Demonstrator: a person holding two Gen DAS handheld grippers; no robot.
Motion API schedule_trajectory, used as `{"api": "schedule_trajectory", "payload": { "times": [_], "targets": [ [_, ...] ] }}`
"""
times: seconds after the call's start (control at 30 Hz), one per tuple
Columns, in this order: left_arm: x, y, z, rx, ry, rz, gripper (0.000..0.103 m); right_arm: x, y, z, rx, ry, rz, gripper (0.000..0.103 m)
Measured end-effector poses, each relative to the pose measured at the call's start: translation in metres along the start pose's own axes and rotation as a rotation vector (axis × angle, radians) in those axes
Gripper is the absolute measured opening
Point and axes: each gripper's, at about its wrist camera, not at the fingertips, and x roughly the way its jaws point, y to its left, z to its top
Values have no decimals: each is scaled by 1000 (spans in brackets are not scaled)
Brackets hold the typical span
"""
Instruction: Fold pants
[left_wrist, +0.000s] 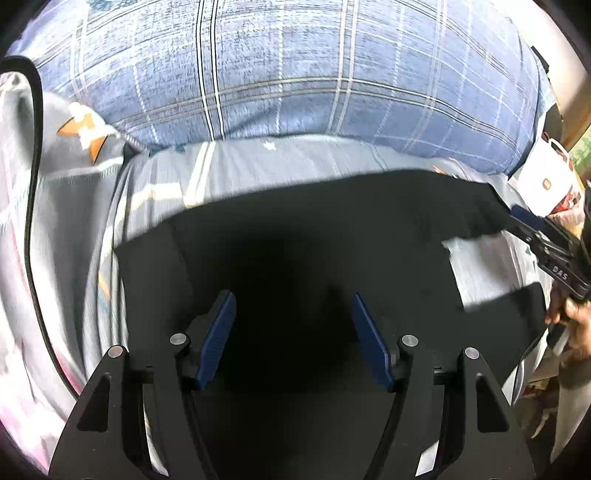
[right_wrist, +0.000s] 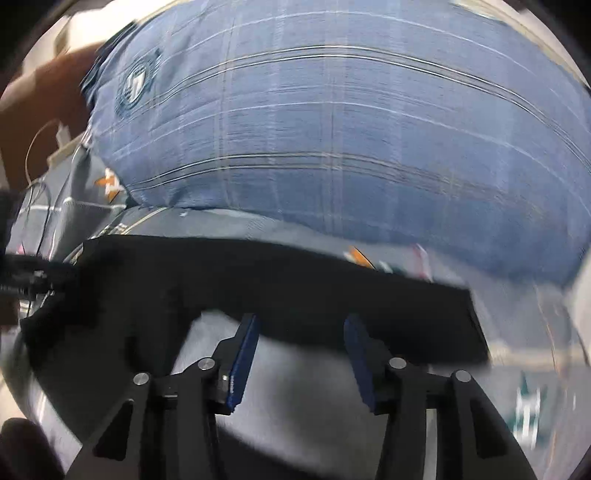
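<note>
Black pants (left_wrist: 295, 236) lie flat on a grey patterned bedsheet (left_wrist: 258, 162). In the left wrist view my left gripper (left_wrist: 291, 299) is open and empty, its blue pads hovering over the pants' dark middle. The other gripper (left_wrist: 554, 254) shows at the right edge, held by a hand. In the right wrist view the pants (right_wrist: 295, 284) stretch across the frame, one leg running right. My right gripper (right_wrist: 301, 321) is open and empty at the near edge of that leg, above the gap between the legs.
A large blue plaid pillow (left_wrist: 295, 74) lies just behind the pants and also fills the top of the right wrist view (right_wrist: 351, 129). A black cable (left_wrist: 33, 184) runs along the left. A white bag (left_wrist: 546, 173) sits off the bed at right.
</note>
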Motion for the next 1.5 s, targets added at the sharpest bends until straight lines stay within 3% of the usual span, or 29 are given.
{"api": "schedule_trajectory", "payload": {
  "times": [0.23,0.57,0.63,0.67,0.73,0.9,0.93,1.0,1.03,1.07,1.2,1.3,1.5],
  "targets": [
    [30,18,49,108,35,13,65,74,10,53,-165,113,67,49],
    [80,8,74,309,126,17,65,136,19,61,-365,268,107,58],
    [84,2,75,354,131,18,68,140,22,62,-400,248,111,62],
    [85,0,76,372,128,31,77,142,22,64,-408,248,111,63],
    [91,-3,79,394,123,62,85,147,20,66,-404,263,127,64],
    [100,-4,85,387,149,25,86,160,14,73,-336,301,180,63],
    [104,-6,85,378,150,18,86,160,11,73,-316,303,200,50],
    [102,-5,84,373,148,-13,76,158,20,72,-327,284,231,31],
    [102,-8,83,384,143,-41,63,157,28,70,-355,271,225,18],
    [100,-12,81,405,134,-59,46,154,36,68,-388,258,206,11],
    [88,-33,67,497,77,-44,14,138,56,59,-475,215,104,5],
    [74,-41,59,492,30,-16,8,108,55,55,-453,145,77,4],
    [0,-58,23,504,-105,-63,8,22,66,26,-402,10,72,4]
  ]
}}
